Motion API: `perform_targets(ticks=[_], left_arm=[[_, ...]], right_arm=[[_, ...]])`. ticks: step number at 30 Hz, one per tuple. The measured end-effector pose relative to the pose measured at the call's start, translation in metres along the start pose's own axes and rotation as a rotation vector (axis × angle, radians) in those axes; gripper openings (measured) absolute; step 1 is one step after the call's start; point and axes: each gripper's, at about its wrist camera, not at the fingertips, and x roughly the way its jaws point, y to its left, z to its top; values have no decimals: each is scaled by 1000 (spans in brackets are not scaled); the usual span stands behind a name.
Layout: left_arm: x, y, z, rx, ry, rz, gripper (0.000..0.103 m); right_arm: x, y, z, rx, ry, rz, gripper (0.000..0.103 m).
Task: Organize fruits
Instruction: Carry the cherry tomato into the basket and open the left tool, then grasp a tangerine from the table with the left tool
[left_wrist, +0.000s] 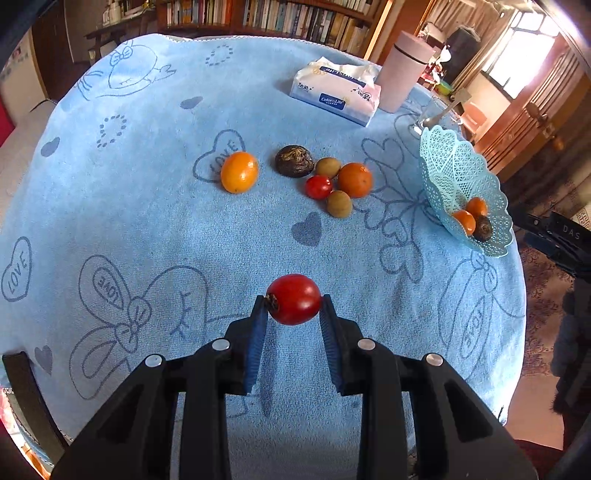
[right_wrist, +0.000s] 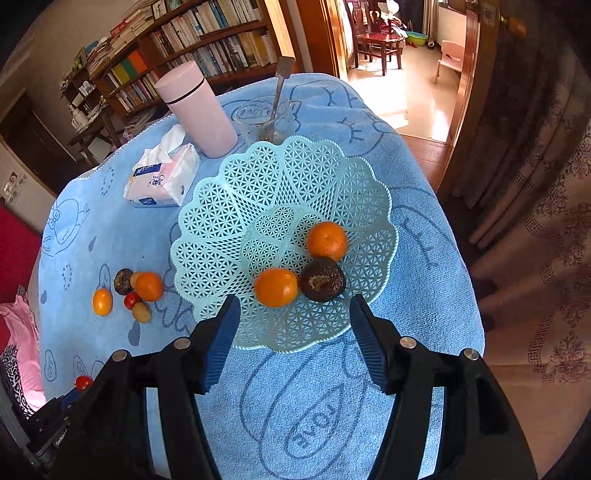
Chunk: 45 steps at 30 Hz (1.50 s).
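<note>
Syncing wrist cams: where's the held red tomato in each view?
Left wrist: red tomato lower centre, pinched in the left gripper.
Right wrist: far lower left, small, at the tip of the left gripper, partly hidden.
Shared landmark: teal basket, right edge in left view, centre in right view.

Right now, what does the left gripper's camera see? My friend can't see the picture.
The left gripper holds a red tomato above a blue tablecloth. Farther off lie six loose fruits, and a lacy blue basket at the right edge holds three more.
</note>
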Motion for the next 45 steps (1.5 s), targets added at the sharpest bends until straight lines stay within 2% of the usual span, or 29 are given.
perform_targets(ticks=[7, 19, 24, 26, 27, 28, 34, 45], left_arm=[[3, -44, 18, 79, -13, -41, 29], [36, -142, 55, 218, -28, -142, 29], [50, -169, 71, 237, -36, -160, 30], [54, -173, 76, 221, -31, -172, 35], [54, -173, 79, 206, -28, -184, 43], [54, -173, 80, 190, -32, -189, 46], [48, -154, 79, 149, -38, -144, 47], [27, -65, 69, 2, -46, -27, 47]], right_arm=[[-16, -25, -15, 36, -6, -6, 63], [-47, -91, -44, 94, 3, -65, 63], [-57, -115, -53, 121, 9, -94, 63], [-59, -123, -55, 130, 9, -102, 63], [-59, -126, -56, 133, 10, -105, 63], [-59, -128, -56, 137, 10, -106, 63], [-53, -119, -52, 120, 16, -83, 63], [-28, -50, -43, -14, 54, 18, 63]])
